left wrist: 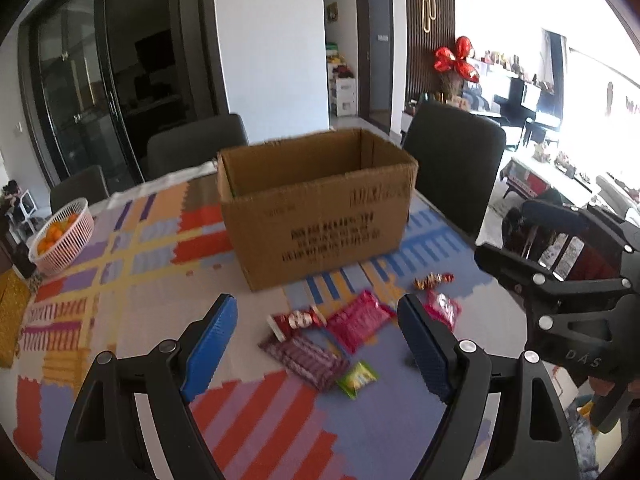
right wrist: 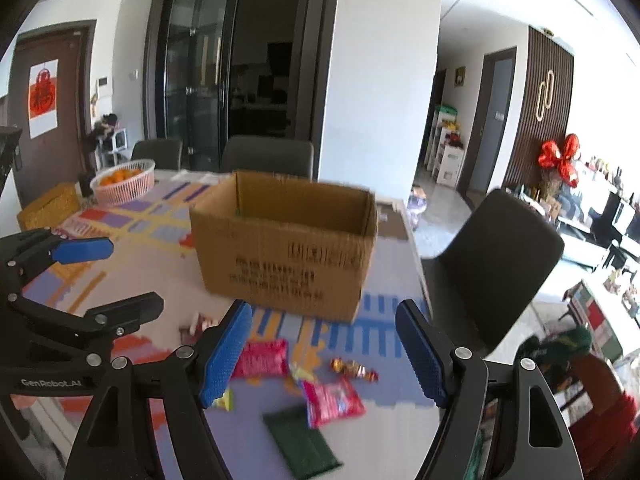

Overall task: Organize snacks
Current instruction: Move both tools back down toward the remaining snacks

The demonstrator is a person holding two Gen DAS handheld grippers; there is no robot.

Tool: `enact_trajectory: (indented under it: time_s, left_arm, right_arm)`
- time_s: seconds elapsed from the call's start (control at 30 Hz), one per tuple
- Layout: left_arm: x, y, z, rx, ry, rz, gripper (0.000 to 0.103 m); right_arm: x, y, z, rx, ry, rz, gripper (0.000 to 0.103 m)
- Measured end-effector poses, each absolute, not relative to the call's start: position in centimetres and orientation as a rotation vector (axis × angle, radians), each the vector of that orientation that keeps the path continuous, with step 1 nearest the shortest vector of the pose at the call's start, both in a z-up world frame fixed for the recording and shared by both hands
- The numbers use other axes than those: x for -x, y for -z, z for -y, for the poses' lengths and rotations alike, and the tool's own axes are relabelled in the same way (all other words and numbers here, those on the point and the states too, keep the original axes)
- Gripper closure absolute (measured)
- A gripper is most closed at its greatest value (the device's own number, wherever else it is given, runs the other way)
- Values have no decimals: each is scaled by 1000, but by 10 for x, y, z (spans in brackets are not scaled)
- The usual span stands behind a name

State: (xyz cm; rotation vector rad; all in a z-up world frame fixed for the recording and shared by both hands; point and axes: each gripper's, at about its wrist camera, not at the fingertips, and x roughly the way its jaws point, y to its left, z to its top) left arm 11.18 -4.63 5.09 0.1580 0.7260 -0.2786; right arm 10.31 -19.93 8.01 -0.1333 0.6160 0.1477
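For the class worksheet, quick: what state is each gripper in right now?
Left gripper: open, holding nothing.
Right gripper: open, holding nothing.

Dark chairs [left wrist: 452, 160] ring the counter [left wrist: 120, 264] with its patchwork cloth. White pillar [left wrist: 268, 40], black glass doors [left wrist: 80, 92] behind. Slatted wall [right wrist: 536, 112], red balloon [left wrist: 456, 60], bright daylight at right.

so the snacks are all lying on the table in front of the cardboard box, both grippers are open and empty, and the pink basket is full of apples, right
One detail is off: the pink basket holds oranges, not apples, as the left wrist view shows. The rest stands: the snacks lie on the table in front of the cardboard box, and the left gripper and right gripper are open and empty.
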Motion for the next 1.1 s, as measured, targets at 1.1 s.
enact_trajectory:
  time_s: [1.1]
  left_arm:
    - [-135,81,74,-364,558,-1005,26]
  right_arm:
    - [-105,58,207,116,-153,-1075,28]
